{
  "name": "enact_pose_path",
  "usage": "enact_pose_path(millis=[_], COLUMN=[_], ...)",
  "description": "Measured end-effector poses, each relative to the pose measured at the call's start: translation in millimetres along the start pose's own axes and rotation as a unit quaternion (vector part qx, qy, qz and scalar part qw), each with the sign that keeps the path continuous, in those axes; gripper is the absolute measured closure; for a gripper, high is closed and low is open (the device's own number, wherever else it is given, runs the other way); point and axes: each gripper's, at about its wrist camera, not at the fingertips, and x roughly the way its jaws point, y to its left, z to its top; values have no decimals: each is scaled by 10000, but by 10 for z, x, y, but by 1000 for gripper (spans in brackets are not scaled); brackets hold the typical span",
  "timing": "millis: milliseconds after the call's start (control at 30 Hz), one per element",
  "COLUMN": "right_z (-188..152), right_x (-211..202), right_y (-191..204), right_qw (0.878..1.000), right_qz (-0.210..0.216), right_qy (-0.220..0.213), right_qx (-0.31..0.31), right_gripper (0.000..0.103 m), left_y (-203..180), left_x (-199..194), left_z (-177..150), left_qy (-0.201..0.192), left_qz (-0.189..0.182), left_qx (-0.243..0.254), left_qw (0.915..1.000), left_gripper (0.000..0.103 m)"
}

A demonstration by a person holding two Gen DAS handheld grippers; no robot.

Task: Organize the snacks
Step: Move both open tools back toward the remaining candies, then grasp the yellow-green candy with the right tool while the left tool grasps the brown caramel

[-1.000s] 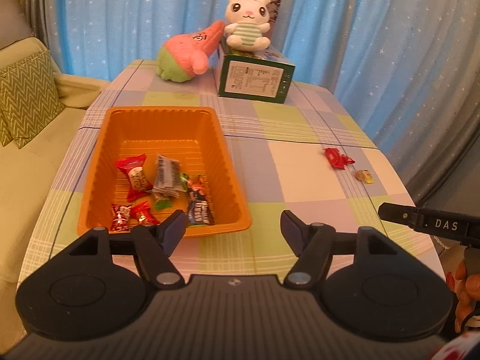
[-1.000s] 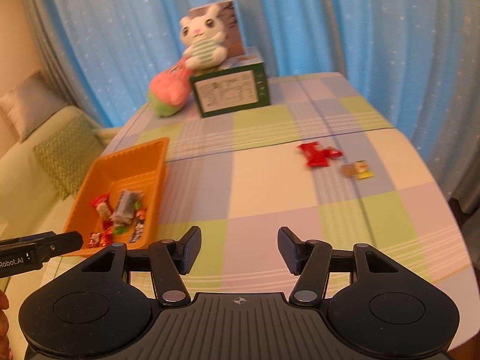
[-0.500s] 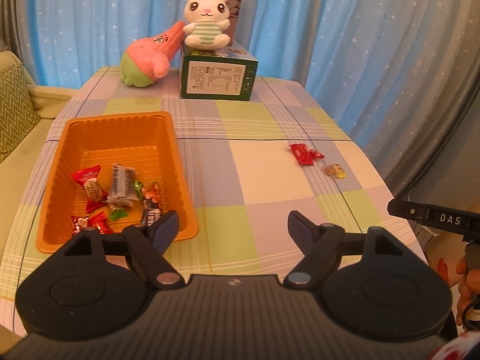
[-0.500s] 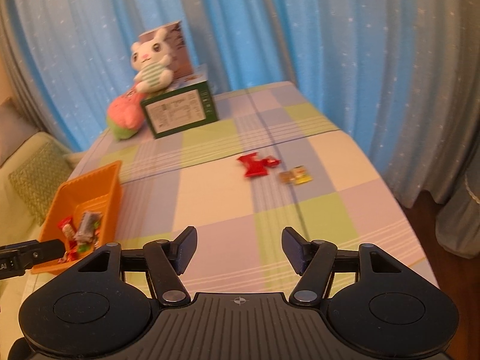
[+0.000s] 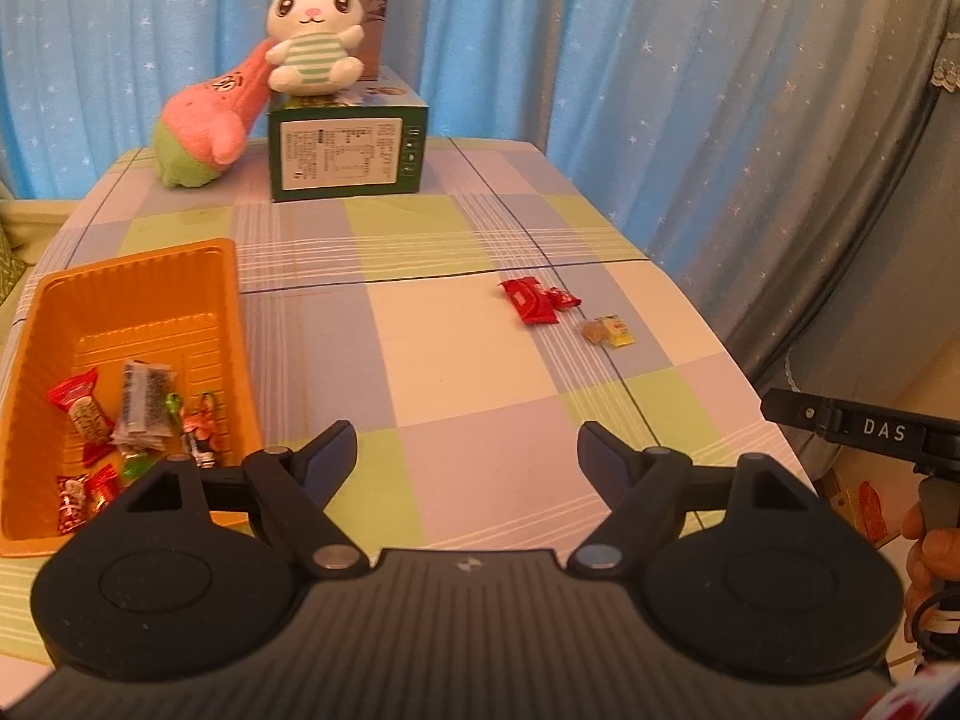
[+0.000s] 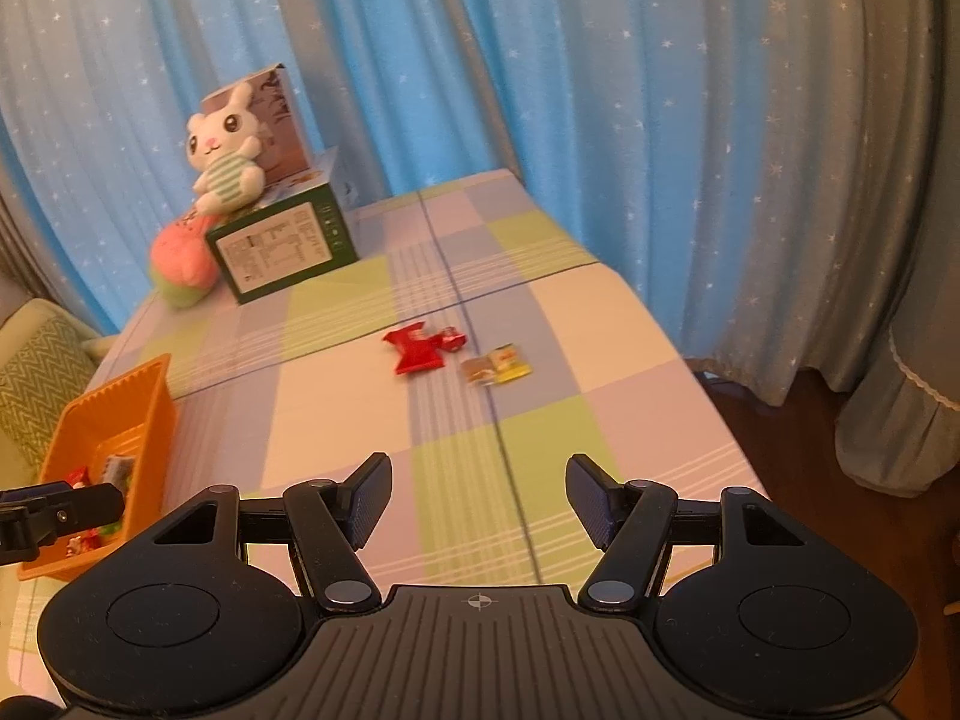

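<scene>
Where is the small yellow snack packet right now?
The small yellow snack packet lies loose on the checked tablecloth, centre-right in both wrist views, just right of the red wrapper and far from the orange tray.

"DAS" is printed in white on the black body of the right gripper (image 5: 864, 429), seen at 3 o'clock in the left wrist view. A white panel of small print is carried on the front of the green box (image 5: 347, 156) at 12 o'clock on the table; its text is too small to be read. A dark mark is stitched on the pink plush (image 5: 207, 120); not legible. Print on the snack wrappers in the orange tray (image 5: 129, 294) is blurred.
</scene>
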Motion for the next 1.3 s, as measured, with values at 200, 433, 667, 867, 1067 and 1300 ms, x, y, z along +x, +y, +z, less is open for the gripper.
enact_pose_path(millis=[200,433,667,867,1067,1300], right_z=[90,176,260,378,449,482], right_x=[146,455,906,1340,1803,2241], right_y=[-132,-249,-353,-405,-370,-311], right_qw=[10000,9997,9991,9981,9954,9910], right_qz=[-81,-114,-48,57,120,142], right_qy=[-10,66,169,171,232,347], right_qx=[-29,-191,-387,-583,-917,-1285], right_gripper=[39,39,39,39,43,56], left_y=[-157,-276,-328,-332,-272,-159], left_x=[231,594,1047,1410,1705,1932], left_z=[96,217,298,334,344,388], left_qy=[11,70,167,267,331,335], left_qz=[-103,-103,-101,-134,-86,-64], left_qx=[76,132,107,62,-48,-178], left_qw=[9999,9998,9998,9995,9994,9993], left_gripper=[24,24,24,24,24,24])
